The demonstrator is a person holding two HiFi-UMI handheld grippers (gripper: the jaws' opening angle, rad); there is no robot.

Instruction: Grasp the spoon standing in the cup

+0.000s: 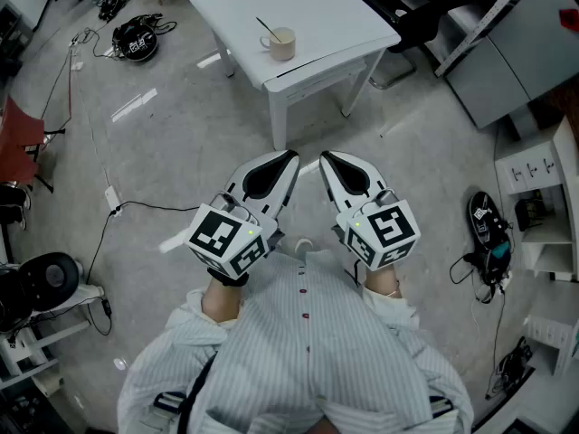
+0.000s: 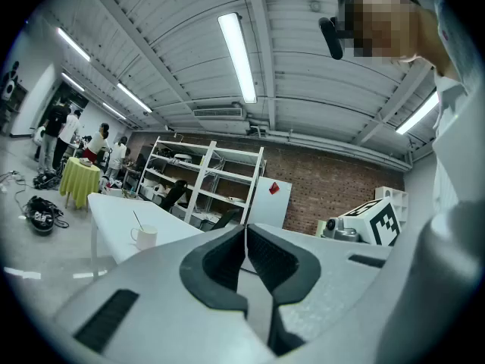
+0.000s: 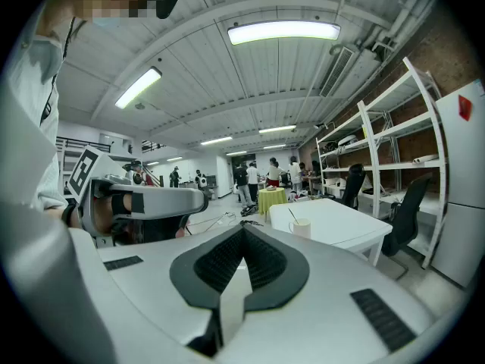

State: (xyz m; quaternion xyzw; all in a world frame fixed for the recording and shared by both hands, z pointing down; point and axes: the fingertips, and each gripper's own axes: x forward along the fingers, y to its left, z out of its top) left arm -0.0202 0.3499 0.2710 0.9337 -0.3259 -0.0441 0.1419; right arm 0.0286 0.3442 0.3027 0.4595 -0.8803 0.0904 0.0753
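A cream cup stands on a white table far ahead of me, with a thin spoon leaning out of it to the left. The cup shows small in the left gripper view, and as the cup in the right gripper view. Both grippers are held close to my chest, well short of the table. My left gripper is shut and empty. My right gripper is shut too, with nothing between its jaws.
Cables and a black headset lie on the floor to the left. A dark device lies on the floor at right near white shelves. An office chair stands behind the table. People stand around a yellow-draped table far off.
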